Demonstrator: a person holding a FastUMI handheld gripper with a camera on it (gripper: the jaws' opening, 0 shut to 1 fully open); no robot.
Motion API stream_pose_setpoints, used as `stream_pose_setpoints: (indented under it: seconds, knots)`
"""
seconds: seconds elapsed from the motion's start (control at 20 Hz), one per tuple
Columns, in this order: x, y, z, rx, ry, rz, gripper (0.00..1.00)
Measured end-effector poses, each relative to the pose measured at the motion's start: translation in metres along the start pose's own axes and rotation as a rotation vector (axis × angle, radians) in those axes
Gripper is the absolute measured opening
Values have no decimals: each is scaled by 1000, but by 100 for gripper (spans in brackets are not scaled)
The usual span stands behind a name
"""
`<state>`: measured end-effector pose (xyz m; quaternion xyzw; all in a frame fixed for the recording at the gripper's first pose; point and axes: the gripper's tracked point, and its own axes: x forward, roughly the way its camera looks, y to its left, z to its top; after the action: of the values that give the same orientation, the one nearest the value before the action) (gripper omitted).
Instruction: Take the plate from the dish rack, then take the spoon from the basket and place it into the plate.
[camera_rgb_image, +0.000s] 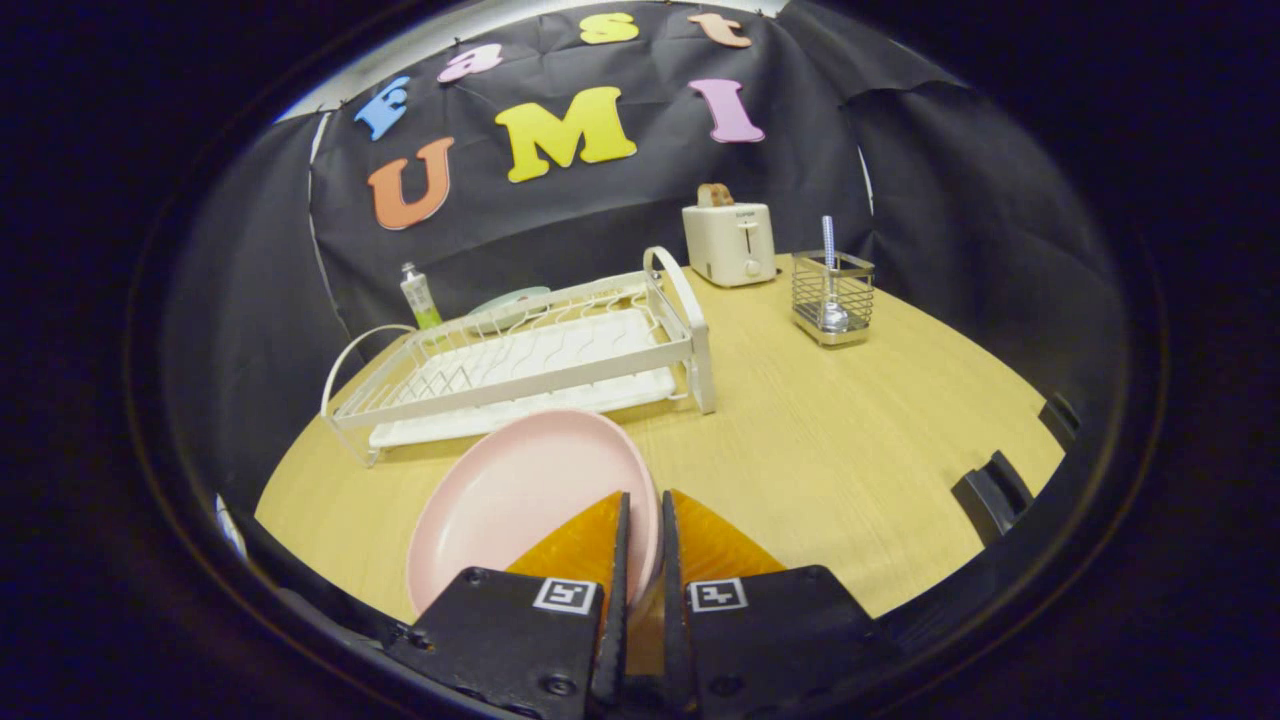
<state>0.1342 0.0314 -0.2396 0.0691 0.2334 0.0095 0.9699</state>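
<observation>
A pink plate (520, 500) is held by its right rim between my two fingers, in front of the white dish rack (560, 365) and low over the wooden table. My gripper (645, 505) is shut on that rim, one finger on the plate's inside and one outside. The spoon (829, 285), with a blue-and-white handle, stands upright in the wire basket (833, 295) far beyond the fingers to the right.
A cream toaster (729, 243) with a slice of bread stands at the back of the table (850, 450), left of the basket. A light green plate (510, 300) and a small tube (420, 297) sit behind the rack. Black clamps (990, 490) grip the table's right edge.
</observation>
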Motion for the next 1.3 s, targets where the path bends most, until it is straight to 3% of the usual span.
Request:
stream_pose_setpoints:
  seconds: [0.2,0.4,0.55,0.7,0.95,1.3]
  knots:
    - [-8,-14,24,-12,-143,6,25]
    - [-16,-40,49,-80,-272,-62,74]
    - [-19,-53,53,-94,-270,-66,100]
    - [-16,-83,77,-53,-326,-107,100]
    - [8,-144,126,-105,-369,-172,100]
    - [63,-183,189,-108,-365,-129,100]
